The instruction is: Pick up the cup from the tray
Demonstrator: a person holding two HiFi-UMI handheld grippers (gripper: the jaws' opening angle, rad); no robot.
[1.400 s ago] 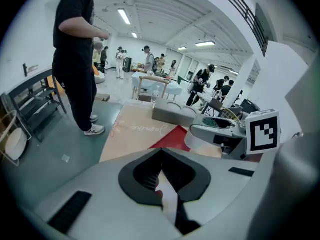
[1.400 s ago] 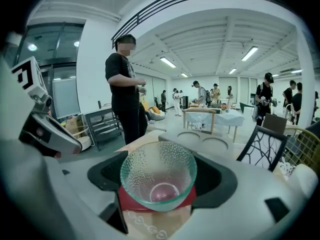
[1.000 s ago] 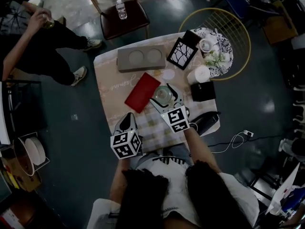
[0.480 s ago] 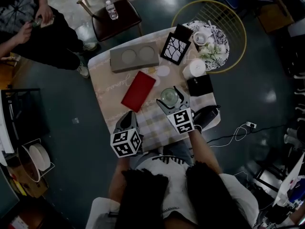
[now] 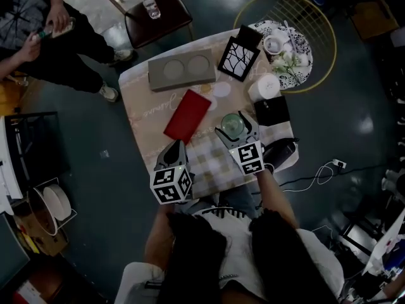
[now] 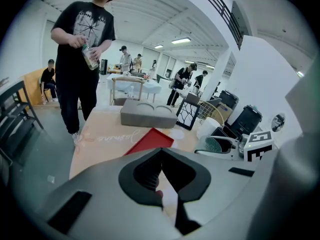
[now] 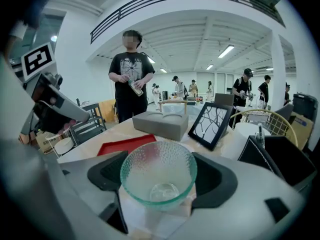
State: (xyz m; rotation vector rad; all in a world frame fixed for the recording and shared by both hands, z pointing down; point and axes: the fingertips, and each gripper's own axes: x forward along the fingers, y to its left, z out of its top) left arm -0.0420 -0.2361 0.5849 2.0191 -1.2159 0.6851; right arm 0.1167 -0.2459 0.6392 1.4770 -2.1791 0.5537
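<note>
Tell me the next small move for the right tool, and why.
Probably a slow, straight lift. The right tool grips both sides of the clear dimpled glass cup, which sits beside, not on, the flat red tray. I can't tell if it has left the table.

The cup [image 7: 159, 176] between the jaws of the right gripper [image 7: 159, 164] is clear, greenish glass, pebbled on its wall and smooth and glossy at the base. The pads [image 7: 212, 181] on either side of it are matt black, set in smooth grey plastic. Ahead and to the left of that gripper, the tray [image 7: 127, 145] is red with a dull sheen. Beyond the tray, the grey block [image 7: 162, 124] looks matt and stone-like. Under the jaws, the tablecloth [image 5: 142, 109] is pale, matt cloth.
</note>
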